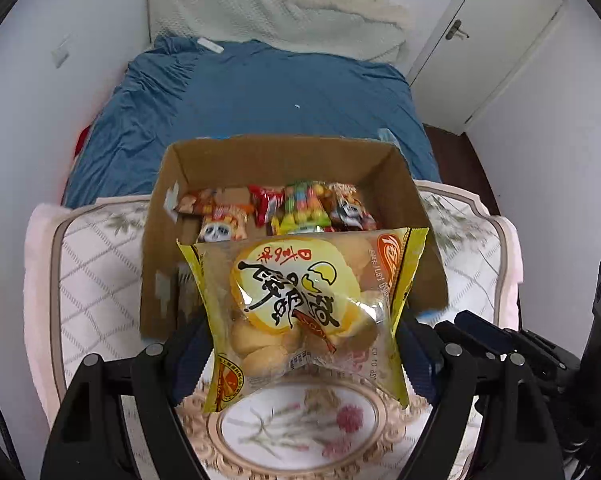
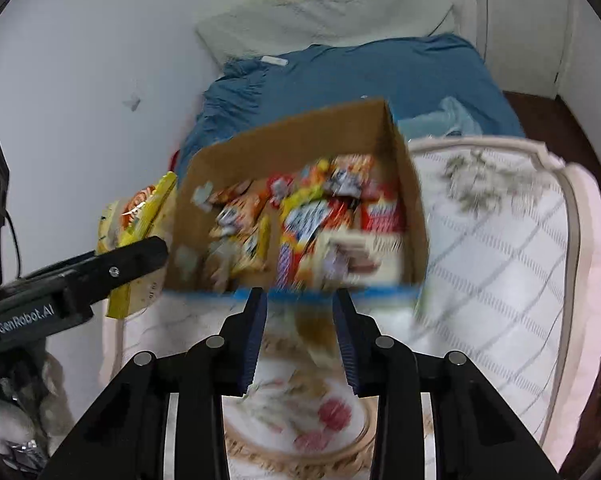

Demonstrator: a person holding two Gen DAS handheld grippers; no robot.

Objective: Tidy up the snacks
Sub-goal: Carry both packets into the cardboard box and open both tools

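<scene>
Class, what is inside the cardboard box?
The cardboard box holds a heap of colourful snack packets. Its floor and any packets underneath are covered. The yellow bag in the left gripper is outside.

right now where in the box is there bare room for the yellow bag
Left half of the box: bare floor between its left wall and the panda packet. Right and far side is crowded with snacks. The left gripper holds the yellow bag over the near rim.
</scene>
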